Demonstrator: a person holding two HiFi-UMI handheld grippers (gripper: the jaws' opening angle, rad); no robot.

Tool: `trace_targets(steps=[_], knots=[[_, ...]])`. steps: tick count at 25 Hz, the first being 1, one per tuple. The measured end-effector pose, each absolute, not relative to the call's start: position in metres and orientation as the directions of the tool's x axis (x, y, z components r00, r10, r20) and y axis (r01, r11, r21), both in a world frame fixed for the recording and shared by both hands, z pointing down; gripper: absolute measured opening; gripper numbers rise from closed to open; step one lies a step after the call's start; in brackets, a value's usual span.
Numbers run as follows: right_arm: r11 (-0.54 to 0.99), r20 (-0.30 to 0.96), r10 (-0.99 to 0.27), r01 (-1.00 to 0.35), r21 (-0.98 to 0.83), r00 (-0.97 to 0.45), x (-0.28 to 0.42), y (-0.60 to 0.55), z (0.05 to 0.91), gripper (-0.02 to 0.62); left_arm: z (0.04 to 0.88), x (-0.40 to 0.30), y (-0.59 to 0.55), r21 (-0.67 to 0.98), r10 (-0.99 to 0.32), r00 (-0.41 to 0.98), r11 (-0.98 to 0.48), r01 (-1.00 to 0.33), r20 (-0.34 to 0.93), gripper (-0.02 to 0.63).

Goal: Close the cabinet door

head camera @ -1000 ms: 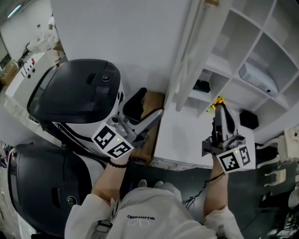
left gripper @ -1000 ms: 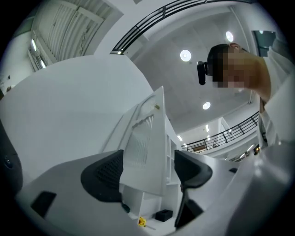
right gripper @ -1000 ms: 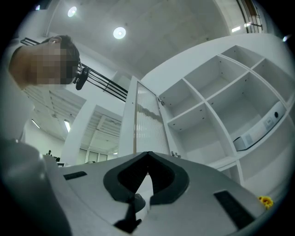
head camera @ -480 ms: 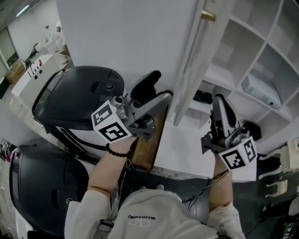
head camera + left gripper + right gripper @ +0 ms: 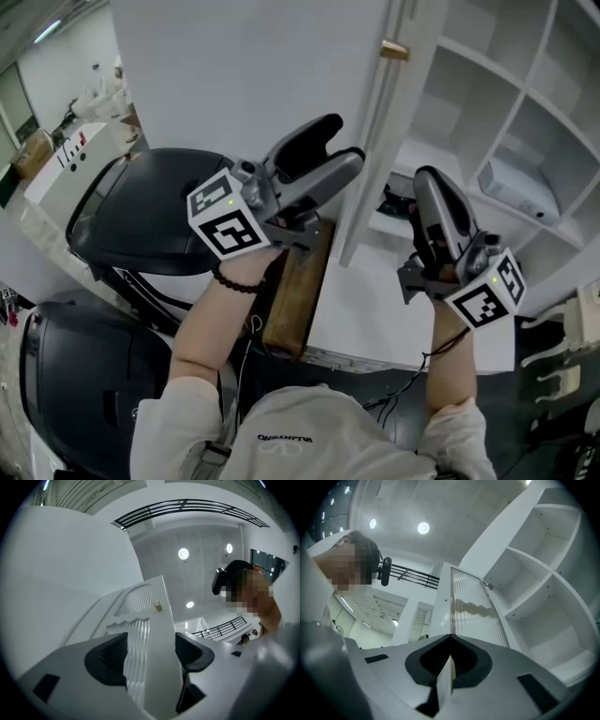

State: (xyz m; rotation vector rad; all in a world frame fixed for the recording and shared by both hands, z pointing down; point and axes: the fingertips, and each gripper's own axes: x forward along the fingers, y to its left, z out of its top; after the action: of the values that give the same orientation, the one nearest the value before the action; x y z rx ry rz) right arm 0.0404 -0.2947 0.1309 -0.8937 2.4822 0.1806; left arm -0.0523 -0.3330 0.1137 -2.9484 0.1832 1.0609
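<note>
Light: bright, even, from round ceiling lamps (image 5: 183, 553) | Shadows: soft | Glare: lamps blown out, faint sheen on cabinet door (image 5: 157, 620) | Distortion: heavy fisheye, black corners in gripper views | Focus: head view sharp, slightly bowed

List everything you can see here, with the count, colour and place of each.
cabinet door: one, white with a ribbed panel, open, centre
knob: one, brass, high on the door
shelf cabinet: one, white, right
box: one, pale grey, in a right compartment
black-lidded machines: two, black and white, left
wooden board: one, brown, below the left gripper
left gripper: one, grey, jaws closing, door between them, unpressed
right gripper: one, grey, jaws together, by the shelves
</note>
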Motion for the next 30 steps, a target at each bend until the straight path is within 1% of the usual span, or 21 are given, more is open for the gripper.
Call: trace_targets(steps=[7, 15, 20, 30], knots=[[0.813, -0.523, -0.505, -0.582, -0.02, -0.687, 0.027, -0.288, 0.112, 0.009, 0.089, -0.045, -0.328, -0.013, -0.06, 0.77, -0.996, -0.088, -0.635, 0.301], [0.847, -0.556, -0.421, -0.53, 0.042, -0.717, 0.019, -0.278, 0.081, 0.009, 0.064, -0.044, -0.33, -0.012, -0.01, 0.746, -1.0, -0.024, -0.666, 0.282], [0.864, -0.563, -0.395, -0.502, 0.041, -0.725, 0.016, -0.278, 0.075, 0.009, 0.049, -0.045, -0.326, -0.01, 0.04, 0.723, -0.999, 0.046, -0.69, 0.276], [0.873, -0.561, -0.371, -0.485, 0.062, -0.74, 0.01, -0.275, 0.067, 0.009, 0.028, -0.039, -0.316, -0.031, 0.097, 0.706, -0.994, 0.106, -0.702, 0.242]])
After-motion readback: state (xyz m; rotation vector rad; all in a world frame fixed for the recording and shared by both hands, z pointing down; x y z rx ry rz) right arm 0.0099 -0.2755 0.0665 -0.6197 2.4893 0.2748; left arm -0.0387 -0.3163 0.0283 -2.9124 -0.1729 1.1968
